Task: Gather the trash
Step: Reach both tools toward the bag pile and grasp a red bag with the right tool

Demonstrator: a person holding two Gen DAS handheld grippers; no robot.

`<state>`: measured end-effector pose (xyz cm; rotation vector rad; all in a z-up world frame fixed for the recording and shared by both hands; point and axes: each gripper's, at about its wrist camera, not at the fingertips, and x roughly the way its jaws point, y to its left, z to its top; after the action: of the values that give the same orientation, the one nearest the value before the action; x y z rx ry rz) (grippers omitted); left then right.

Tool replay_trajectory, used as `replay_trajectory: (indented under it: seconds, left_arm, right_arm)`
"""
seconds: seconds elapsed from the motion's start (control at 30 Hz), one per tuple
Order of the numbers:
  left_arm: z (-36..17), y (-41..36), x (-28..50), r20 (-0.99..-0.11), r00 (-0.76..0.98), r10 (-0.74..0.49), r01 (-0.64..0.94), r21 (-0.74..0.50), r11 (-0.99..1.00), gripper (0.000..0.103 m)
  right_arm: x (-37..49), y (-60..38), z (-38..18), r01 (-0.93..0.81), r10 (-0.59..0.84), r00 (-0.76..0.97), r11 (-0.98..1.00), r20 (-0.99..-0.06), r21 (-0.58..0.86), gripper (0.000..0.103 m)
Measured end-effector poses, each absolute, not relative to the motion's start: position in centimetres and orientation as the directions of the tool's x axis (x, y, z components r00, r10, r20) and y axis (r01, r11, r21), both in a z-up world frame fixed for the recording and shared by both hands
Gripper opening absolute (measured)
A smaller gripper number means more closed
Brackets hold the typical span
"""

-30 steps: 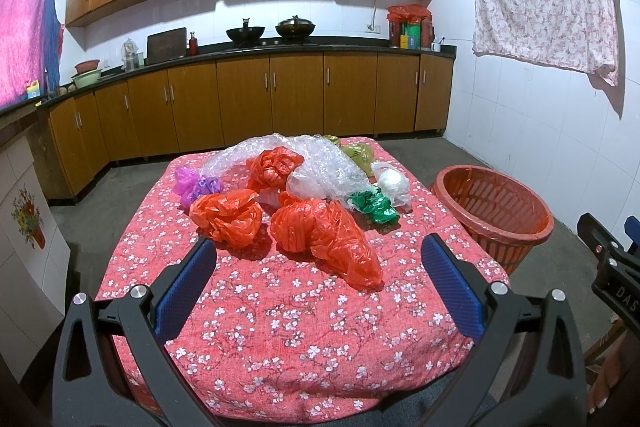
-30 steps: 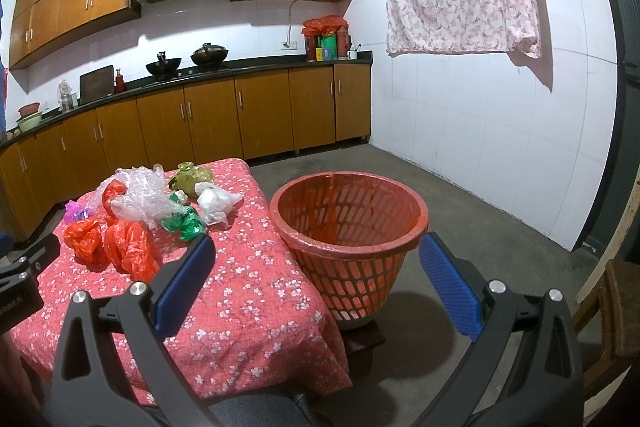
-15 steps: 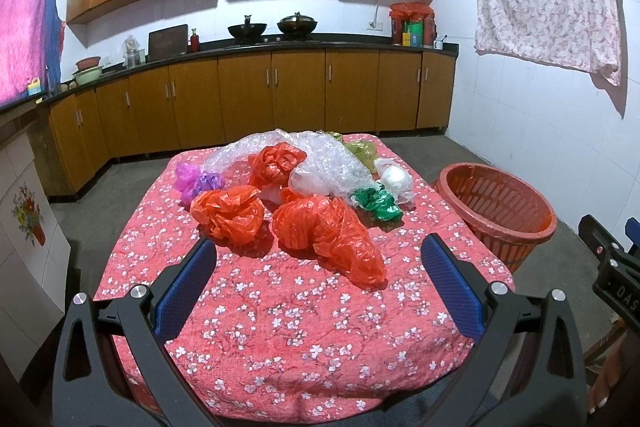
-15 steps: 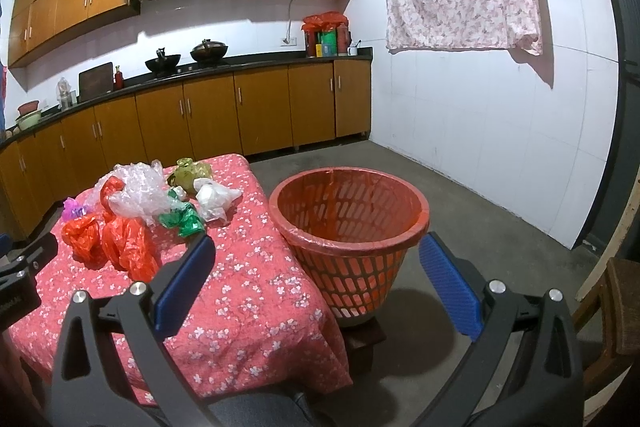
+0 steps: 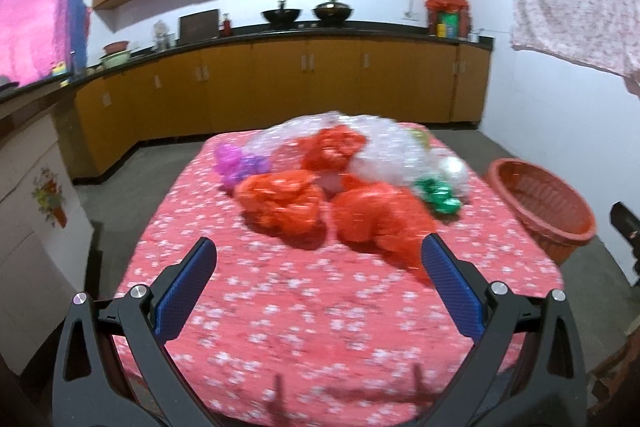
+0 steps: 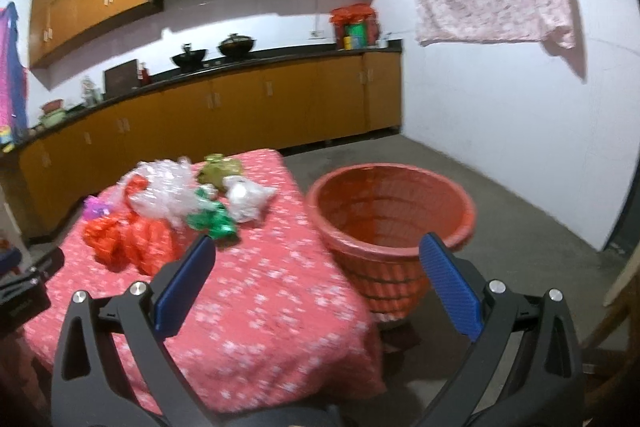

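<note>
Both our grippers, left gripper (image 5: 318, 259) and right gripper (image 6: 316, 257), remain wide open and empty; we have advanced nearer the orange bags (image 5: 280, 203) and basket (image 6: 390, 211).

Motion blur smears the whole left wrist view: the heap of crumpled bags (image 5: 344, 183) on the bench (image 5: 280, 327) loses its edges, and the cloth's flower print runs into streaks. The orange basket (image 5: 540, 203) is hidden below its rim by the bench corner. In the right wrist view, the clear plastic (image 6: 164, 187) is too soft to separate into pieces.
</note>
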<state>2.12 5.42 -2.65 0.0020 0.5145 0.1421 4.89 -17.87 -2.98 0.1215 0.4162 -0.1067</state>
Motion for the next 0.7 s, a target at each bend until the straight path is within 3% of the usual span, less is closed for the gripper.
replay_trajectory:
  seconds: [0.4,0.6,0.7]
  left_arm:
    - [-2.9,14.4,5.0,-0.494,0.815,0.304,-0.323,0.049,0.945,0.101]
    - [-4.1,16.2,7.1,-0.514,0.800,0.310,-0.331,0.054,0.942,0.101]
    - [-4.8,16.8,8.2,-0.529,0.795,0.297,-0.326,0.042,0.945,0.101]
  right_arm:
    - [15.8,-7.5,-5.3,-0.199,0.225,0.812,0.974,-0.539,0.106,0.099]
    - [19.4,-3.2,-8.4,-0.281,0.270,0.732,0.956,-0.625,0.085,0.099]
    - [20.4,-2.1,-9.4,-0.300,0.266,0.710,0.952,-0.652,0.063,0.093]
